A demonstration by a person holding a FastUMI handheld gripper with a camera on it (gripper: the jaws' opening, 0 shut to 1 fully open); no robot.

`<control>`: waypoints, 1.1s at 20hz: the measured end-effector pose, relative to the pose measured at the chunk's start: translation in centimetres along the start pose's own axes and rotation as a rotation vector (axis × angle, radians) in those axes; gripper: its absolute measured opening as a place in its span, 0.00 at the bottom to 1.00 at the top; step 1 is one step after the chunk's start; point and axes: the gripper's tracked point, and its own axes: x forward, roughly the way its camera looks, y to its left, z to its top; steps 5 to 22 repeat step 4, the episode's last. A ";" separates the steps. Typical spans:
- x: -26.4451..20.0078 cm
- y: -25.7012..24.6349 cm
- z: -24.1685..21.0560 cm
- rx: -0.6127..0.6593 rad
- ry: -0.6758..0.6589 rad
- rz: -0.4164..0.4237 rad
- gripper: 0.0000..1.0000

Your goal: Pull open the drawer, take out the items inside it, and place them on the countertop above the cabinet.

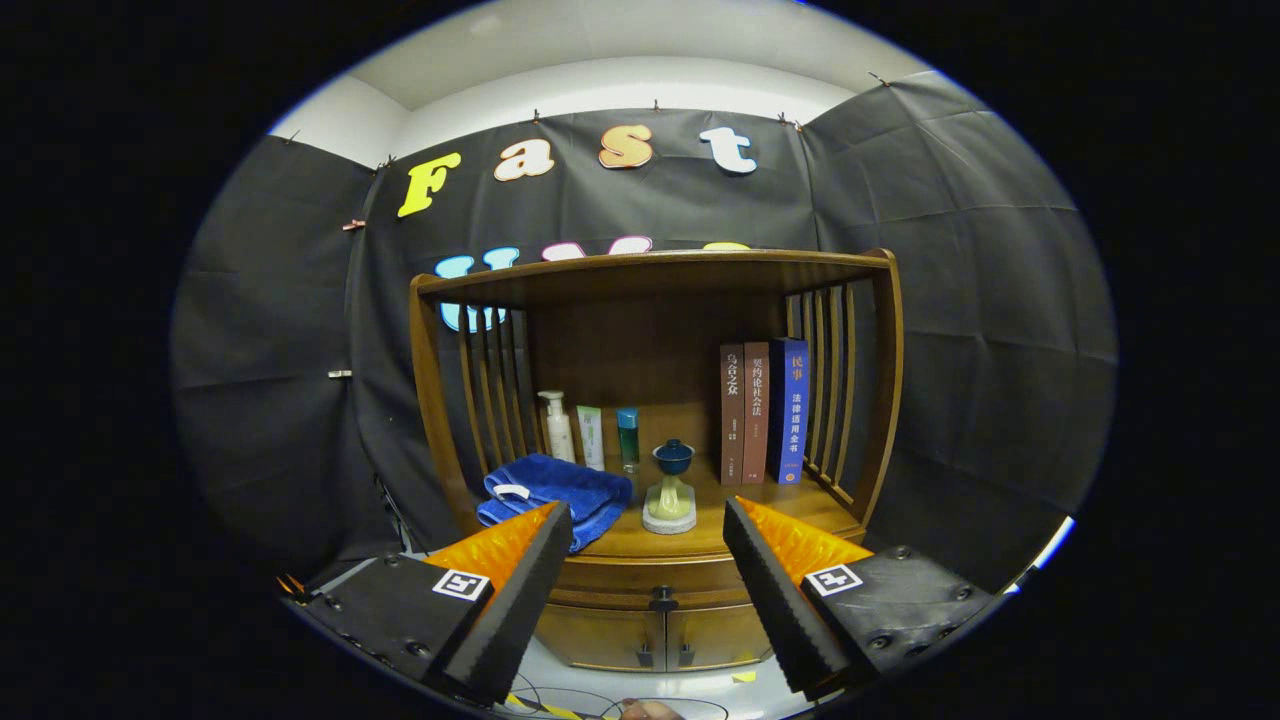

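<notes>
1. Drawer (655,578) sits flush and closed in the wooden cabinet (660,610), its dark knob (662,599) centred just below the countertop edge and above two small doors (660,635). What it holds is hidden, so this could be before the pull or after everything came out and it was pushed shut.
2. Gripper (648,560) hangs in front of the cabinet with its jaws spread wide and nothing between them; the knob lies in the gap, beyond the fingertips.
3. If the knob is to be taken, I'd judge a straight, level approach best, closing both jaws squarely on it and pulling along the drawer's line.
4. Countertop (800,505) already carries a folded blue towel (550,495), a small blue-topped stand (672,488), three bottles (590,435) and three upright books (765,412). Bare wood shows ahead of the books.
5. Slatted side rails (825,390) and the shelf (650,272) overhead hem in the space, so entry is from the front only.
</notes>
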 end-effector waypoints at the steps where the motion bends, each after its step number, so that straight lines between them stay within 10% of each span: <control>1: -0.1 0.0 0.1 -0.002 -0.001 0.001 0.99; 22: -0.1 0.2 0.3 0.000 -0.004 0.005 0.99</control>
